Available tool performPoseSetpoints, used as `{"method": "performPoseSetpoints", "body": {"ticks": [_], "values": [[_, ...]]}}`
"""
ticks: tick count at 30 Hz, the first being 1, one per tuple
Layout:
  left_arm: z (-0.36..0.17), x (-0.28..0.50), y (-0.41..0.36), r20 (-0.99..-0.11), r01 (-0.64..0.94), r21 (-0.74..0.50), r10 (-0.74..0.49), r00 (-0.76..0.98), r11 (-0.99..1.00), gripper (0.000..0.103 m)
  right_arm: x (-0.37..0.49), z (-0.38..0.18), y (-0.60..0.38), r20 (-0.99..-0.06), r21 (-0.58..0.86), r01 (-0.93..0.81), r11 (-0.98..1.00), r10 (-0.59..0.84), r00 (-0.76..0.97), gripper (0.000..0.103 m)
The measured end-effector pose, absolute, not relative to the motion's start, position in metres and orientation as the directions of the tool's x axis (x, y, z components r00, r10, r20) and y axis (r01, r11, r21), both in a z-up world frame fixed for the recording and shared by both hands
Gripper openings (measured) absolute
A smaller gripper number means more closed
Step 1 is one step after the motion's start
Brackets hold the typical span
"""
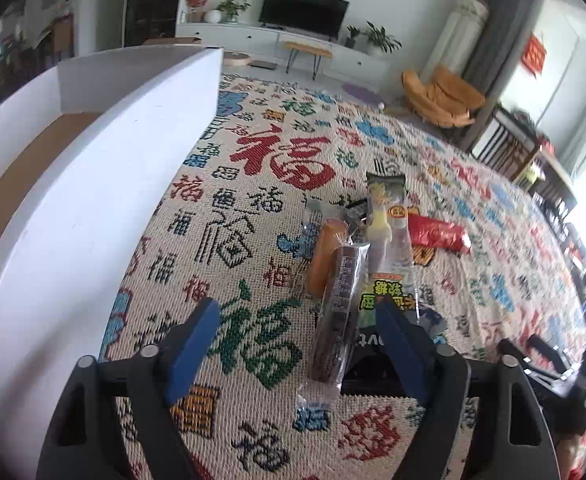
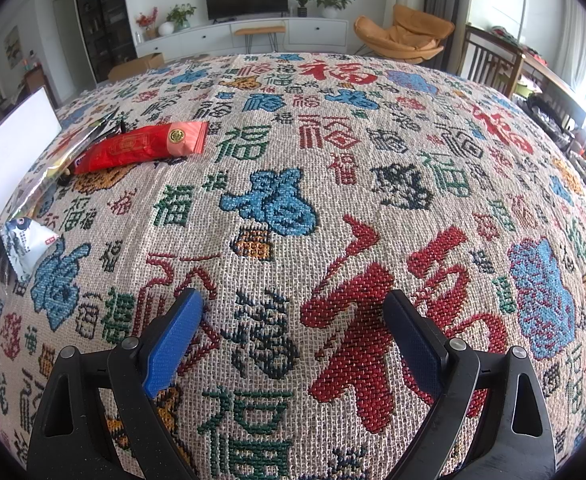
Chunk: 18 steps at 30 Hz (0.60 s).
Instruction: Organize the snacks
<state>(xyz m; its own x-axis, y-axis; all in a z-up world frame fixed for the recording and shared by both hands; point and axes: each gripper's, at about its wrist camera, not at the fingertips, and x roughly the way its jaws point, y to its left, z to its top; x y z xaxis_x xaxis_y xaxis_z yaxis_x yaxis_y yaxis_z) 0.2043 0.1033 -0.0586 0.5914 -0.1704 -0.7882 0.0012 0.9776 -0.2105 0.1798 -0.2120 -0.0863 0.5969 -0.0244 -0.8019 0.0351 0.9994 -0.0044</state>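
A pile of snack packs lies on the patterned cloth. In the left wrist view I see a dark brown bar in clear wrap, an orange roll, a long clear pack with a green label and a red packet. My left gripper is open, with the dark bar lying between its blue fingers and nothing gripped. My right gripper is open and empty over bare cloth. In the right wrist view the red packet lies far left, with a small white and blue packet nearer.
A white cardboard box with an open top stands at the left of the snacks; its wall also shows in the right wrist view. The cloth-covered table stretches right. The right gripper's body sits at the left view's lower right.
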Motion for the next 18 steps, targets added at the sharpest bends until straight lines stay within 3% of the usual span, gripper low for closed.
{"method": "performPoseSetpoints", "body": {"ticks": [1, 2, 6, 9, 13, 18], "values": [[-0.064, 0.212, 0.097, -0.810, 0.025, -0.179, -0.162, 0.564, 0.984, 0.059, 0.180, -0.086, -0.212, -0.802, -0.004, 0.035, 0.999, -0.024, 0.597, 0.094], [-0.070, 0.217, 0.090, -0.827, 0.053, -0.165, -0.167, 0.537, 0.985, 0.056, 0.180, -0.086, -0.211, -0.802, -0.004, 0.035, 0.999, -0.025, 0.597, 0.094], [-0.087, 0.223, 0.069, -0.850, 0.120, -0.093, -0.142, 0.507, 0.988, 0.053, 0.180, -0.086, -0.212, -0.802, -0.004, 0.035, 0.999, -0.025, 0.597, 0.094], [-0.089, 0.219, 0.070, -0.847, 0.104, -0.074, -0.118, 0.518, 0.992, 0.019, 0.180, -0.086, -0.211, -0.802, -0.004, 0.036, 0.999, -0.025, 0.597, 0.094], [-0.084, 0.192, 0.084, -0.857, 0.045, -0.142, -0.145, 0.494, 0.989, 0.018, 0.180, -0.086, -0.212, -0.802, -0.004, 0.036, 0.999, -0.025, 0.597, 0.094], [-0.085, 0.144, 0.091, -0.880, 0.047, -0.103, -0.113, 0.462, 0.994, 0.019, 0.180, -0.086, -0.212, -0.802, -0.005, 0.036, 0.999, -0.025, 0.597, 0.094]]}}
